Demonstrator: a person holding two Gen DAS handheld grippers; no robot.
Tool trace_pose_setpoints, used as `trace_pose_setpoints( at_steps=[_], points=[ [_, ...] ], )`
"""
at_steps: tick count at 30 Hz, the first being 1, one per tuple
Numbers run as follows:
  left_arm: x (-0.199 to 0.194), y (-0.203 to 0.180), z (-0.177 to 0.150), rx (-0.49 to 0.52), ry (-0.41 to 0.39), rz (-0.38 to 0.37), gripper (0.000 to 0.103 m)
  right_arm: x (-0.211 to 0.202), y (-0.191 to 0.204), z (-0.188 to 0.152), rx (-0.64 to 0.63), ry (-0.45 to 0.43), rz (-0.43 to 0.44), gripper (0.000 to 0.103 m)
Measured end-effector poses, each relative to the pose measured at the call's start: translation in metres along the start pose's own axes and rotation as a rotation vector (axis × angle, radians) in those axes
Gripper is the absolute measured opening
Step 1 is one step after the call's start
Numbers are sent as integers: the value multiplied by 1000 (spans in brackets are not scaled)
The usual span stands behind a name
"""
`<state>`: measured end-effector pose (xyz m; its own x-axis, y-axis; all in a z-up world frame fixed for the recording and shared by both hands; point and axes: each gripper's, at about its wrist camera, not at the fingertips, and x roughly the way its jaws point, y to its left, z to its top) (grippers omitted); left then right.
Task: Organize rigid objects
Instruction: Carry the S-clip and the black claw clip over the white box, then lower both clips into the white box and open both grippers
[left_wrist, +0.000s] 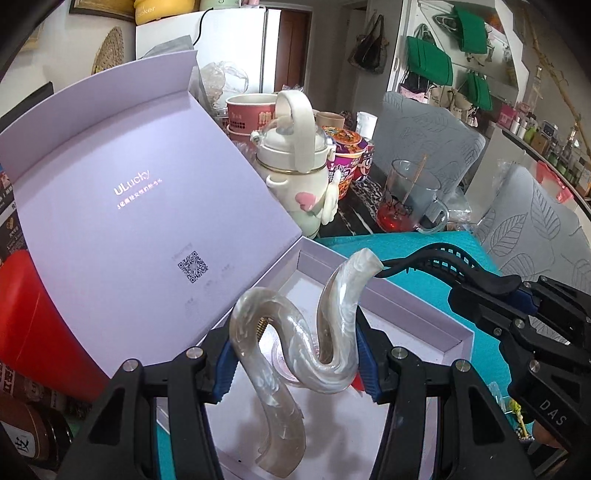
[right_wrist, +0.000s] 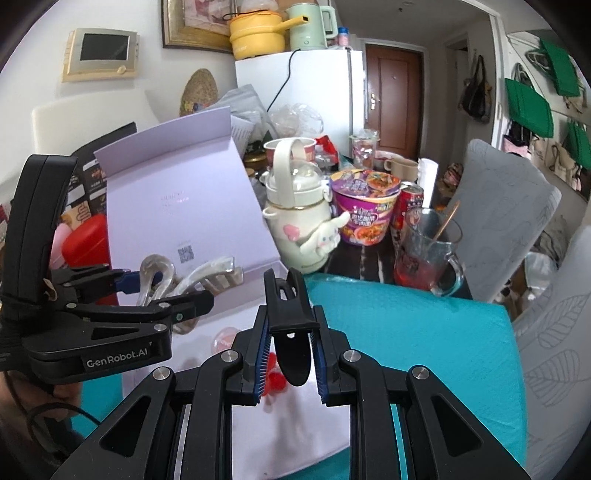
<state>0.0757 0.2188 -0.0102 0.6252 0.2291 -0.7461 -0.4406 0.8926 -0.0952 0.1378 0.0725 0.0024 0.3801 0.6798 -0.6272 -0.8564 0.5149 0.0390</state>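
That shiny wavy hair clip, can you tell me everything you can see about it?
The hair clip is a pearly white, see-through claw clip with glossy S-shaped curves that look like plastic. A small brass-coloured spring shows at its hinge, and its teeth show in the right wrist view. The left gripper is shut on it at the middle, holding it above the open lilac box. The right gripper, its jaws shut, touches the clip's upper tip.
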Motion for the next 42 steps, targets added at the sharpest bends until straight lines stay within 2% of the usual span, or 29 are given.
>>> trace_pose_setpoints(
  at_steps=[13, 19, 25, 29, 31, 33, 34, 42],
  points=[
    [36, 8, -10, -9, 116, 42, 54, 42, 4, -19, -53, 142, -19, 21],
    [49, 14, -16, -35, 169, 23, 54, 55, 8, -27, -58, 200, 27, 21],
    [59, 22, -19, -61, 216, 39, 54, 59, 9, -30, -67, 227, 45, 21],
    [68, 24, -24, -89, 277, 26, 54, 61, 9, -31, -63, 245, 34, 28],
    [66, 23, -24, -83, 277, 31, 57, 59, 8, -30, -69, 238, 23, 29],
    [62, 21, -22, -73, 263, 49, 74, 56, 8, -29, -83, 229, 7, 32],
    [59, 20, -22, -68, 253, 57, 77, 54, 8, -29, -88, 223, -1, 33],
    [41, 9, -14, -50, 206, 53, 79, 42, 4, -22, -88, 186, -37, 37]
  ],
)
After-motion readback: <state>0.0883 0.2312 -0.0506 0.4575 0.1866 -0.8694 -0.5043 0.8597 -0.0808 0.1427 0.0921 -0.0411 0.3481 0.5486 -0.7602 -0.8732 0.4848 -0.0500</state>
